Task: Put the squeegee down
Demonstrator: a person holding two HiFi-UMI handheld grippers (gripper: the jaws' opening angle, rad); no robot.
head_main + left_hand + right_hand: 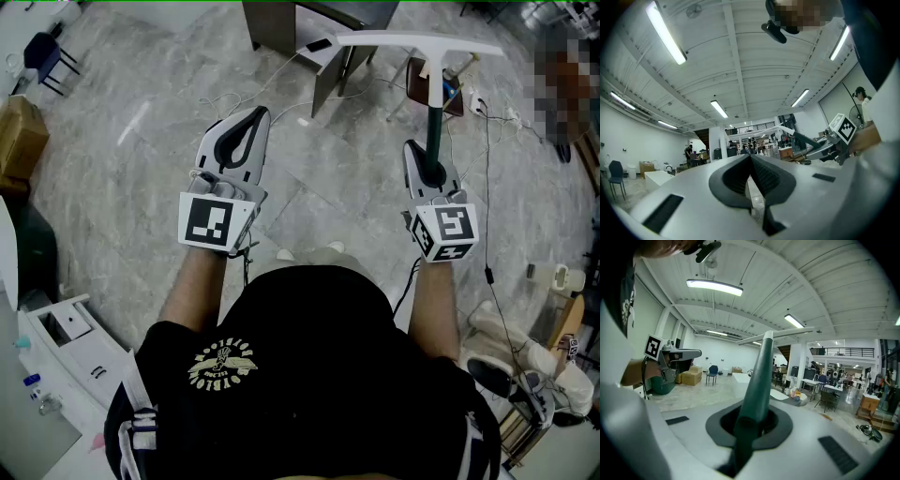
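In the head view my right gripper (423,156) is shut on the dark green handle (434,127) of the squeegee, which points away from me. Its long white blade (422,41) lies crosswise at the far end, held in the air above the floor. The right gripper view shows the handle (757,376) rising from between the jaws of my right gripper (749,422) up to the blade (776,336). My left gripper (257,116) is level beside it, shut with nothing in it; its tips (751,157) meet. The left gripper view shows the squeegee (806,140) off to the right.
Grey marble floor (141,141) lies below. A desk (281,23) and a brown stool (427,89) stand ahead, with cables on the floor near them. A blue chair (47,52) and a cardboard box (19,131) are at the left, a white cabinet (66,337) at the lower left.
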